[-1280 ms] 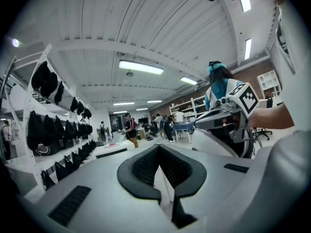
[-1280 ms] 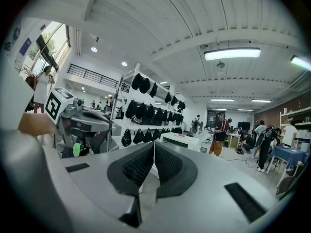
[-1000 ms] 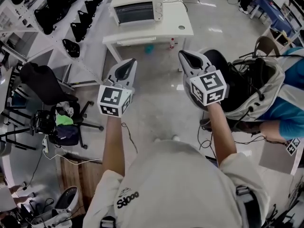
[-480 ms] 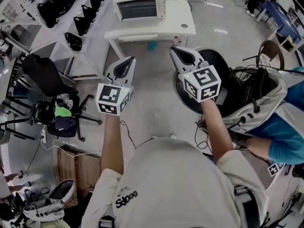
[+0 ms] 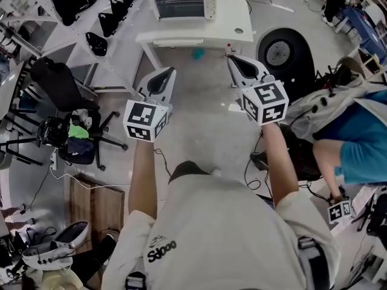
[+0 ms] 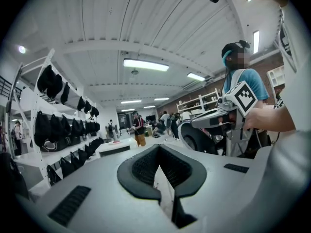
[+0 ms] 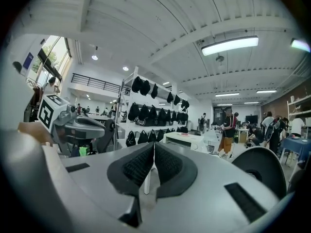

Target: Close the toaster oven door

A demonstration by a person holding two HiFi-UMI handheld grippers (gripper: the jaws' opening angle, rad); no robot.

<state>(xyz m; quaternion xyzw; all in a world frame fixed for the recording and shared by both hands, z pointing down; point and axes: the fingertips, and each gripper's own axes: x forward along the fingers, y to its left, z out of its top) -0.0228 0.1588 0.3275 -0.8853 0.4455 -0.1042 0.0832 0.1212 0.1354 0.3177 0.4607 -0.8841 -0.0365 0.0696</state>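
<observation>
Nearest the head camera is the person's white shirt, with both bare forearms held out forward over the pale floor. The left gripper is held level, marker cube toward the camera. In its own view the dark ribbed pads meet at the tips, with only a thin wedge of floor showing lower down. Its jaws are closed and hold nothing. The right gripper is held beside it, apart from it and a little farther forward. Its jaws are also pressed together, pad against pad, and empty.

To the left on the floor stands a black office chair with clothes and gear heaped near its base. To the right a seated person in a teal top leans in, and a round black grilled thing stands past the right gripper.

Farther ahead, well apart from both grippers, is the white bench. The toaster oven sits on its far-left part, its glass front facing the person. The door looks upright, flush with the oven's face. A small teal thing lies on the floor under the bench. Shelves of black bags run along the left.
</observation>
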